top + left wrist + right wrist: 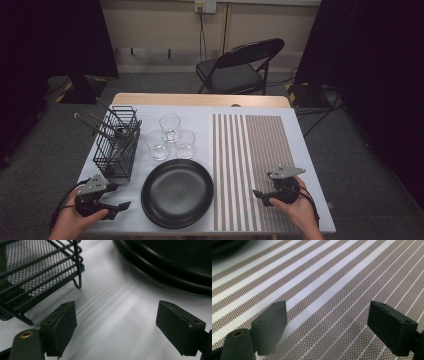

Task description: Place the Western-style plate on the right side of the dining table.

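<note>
While both grippers rest low at the near edge of the table [300, 145], each stands with its jaws apart and nothing between them. The left gripper [119, 206] lies just beside the black plate [177, 192] and near the foot of the wire rack [117, 147]; in the left gripper view its pads [60, 327] frame bare white table, with the rack's corner [77, 267] at upper left and the plate's rim [160, 270] at upper right. The right gripper [260, 195] hovers over the striped placemat [252, 165], whose weave appears between its pads [270, 326].

The plate, nearest both tools, is judged the likeliest thing to be handled. To take it well, a jaw should slide under the raised rim from the side, level with the table, and close on the rim rather than the bowl.

The three glasses [170, 137] stand behind the plate, touching or nearly so; which cannot be told. The utensils [97, 125] in the rack show as handles, their type unclear. The far part of the plate is cut off in the left gripper view.
</note>
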{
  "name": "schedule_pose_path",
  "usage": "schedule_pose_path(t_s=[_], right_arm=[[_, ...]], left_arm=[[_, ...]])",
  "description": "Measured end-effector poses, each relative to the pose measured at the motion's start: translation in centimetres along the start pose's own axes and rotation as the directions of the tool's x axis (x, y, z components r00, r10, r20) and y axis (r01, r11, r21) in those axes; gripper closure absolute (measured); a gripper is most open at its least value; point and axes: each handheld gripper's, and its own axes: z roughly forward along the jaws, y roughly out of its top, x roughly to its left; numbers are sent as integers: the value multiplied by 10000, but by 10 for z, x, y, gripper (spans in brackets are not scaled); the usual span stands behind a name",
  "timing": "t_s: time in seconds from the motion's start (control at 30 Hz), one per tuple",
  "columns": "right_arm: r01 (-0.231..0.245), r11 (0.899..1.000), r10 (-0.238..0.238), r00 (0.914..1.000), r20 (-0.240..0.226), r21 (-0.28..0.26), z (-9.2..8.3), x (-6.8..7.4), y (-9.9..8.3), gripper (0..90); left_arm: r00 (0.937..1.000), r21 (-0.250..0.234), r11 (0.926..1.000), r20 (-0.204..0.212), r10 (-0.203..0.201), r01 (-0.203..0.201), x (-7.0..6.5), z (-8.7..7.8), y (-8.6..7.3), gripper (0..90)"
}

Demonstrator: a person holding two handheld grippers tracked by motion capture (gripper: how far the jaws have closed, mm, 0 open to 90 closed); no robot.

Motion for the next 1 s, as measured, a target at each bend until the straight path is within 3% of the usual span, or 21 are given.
schedule_pose_path(t_s=[0.2,0.43,0.67,1.0], right_arm=[[323,9995,-323,9994,115,28,-2,3,6,155],[221,9998,-221,9997,-40,5,-1,5,11,153],[264,9997,-264,9996,-62,-19,0,5,16,156],[345,9994,-345,9994,-32,-20,-3,9,24,159]], left_arm=[[9999,-122,9999,-65,100,-100,-6,-5,4,159],[10000,-313,9995,-25,80,-80,-14,-10,11,163],[9974,-582,9977,609,394,-359,-25,-14,20,208],[9912,-543,9943,903,963,-917,-37,-14,31,227]])
